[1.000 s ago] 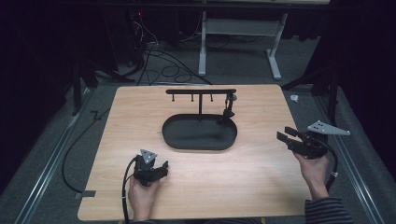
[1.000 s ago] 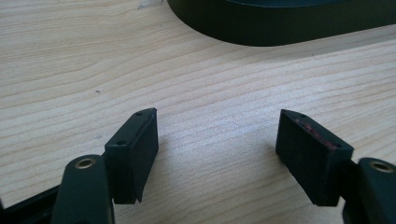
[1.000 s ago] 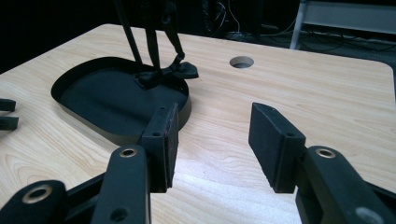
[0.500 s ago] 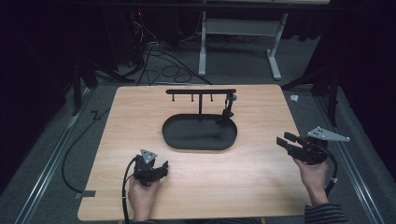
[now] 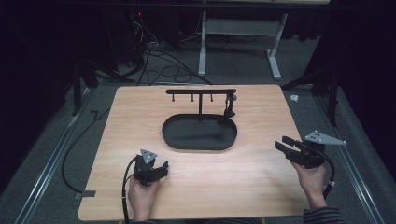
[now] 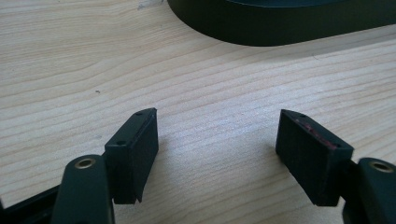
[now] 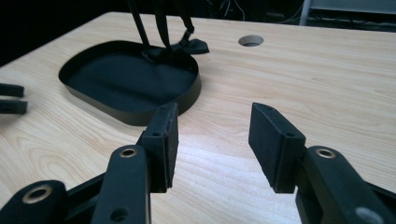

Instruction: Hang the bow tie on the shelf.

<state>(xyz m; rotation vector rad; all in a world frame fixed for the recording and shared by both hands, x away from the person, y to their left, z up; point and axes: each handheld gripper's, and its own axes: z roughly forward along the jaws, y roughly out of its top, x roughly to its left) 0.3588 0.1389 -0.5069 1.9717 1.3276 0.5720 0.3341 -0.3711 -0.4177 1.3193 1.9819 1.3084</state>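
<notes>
1. From the high view, a wooden table (image 5: 261, 186) carries a black oval tray (image 5: 200, 132) a little behind its middle. A black stand (image 5: 201, 91) rises from the tray's back rim: one post with a crossbar and small pegs hanging under it.
2. A small dark object (image 5: 229, 108) hangs at the right end of that crossbar, reaching down to the tray's right back rim. What it is cannot be told from above.
3. The left gripper (image 5: 159, 171) sits near the front edge of the table, left of the middle, held in a hand (image 5: 141, 197) that comes in over that edge. A black cable (image 5: 124, 196) loops from it back over the front edge.
4. The right gripper (image 5: 283, 143) is near the right edge of the table, held by the other hand (image 5: 312, 183), with its jaws pointing left toward the tray and a grey three-cornered plate (image 5: 324, 138) on top.
5. The left gripper view adds what the high view cannot: the jaws stand wide apart with bare wood between them, gripping nothing. The tray's curved wall (image 6: 280, 23) lies just ahead, well apart from the jaws.
6. The right gripper view shows its own jaws parted too, though less widely, and empty. It also shows the tray's dark inside, the foot of the stand in it, and a round hole (image 7: 251, 40) in the table beyond the tray.
7. At the left edge of the right gripper view, two black tips (image 7: 10, 98) of the other gripper show farther off.
</notes>
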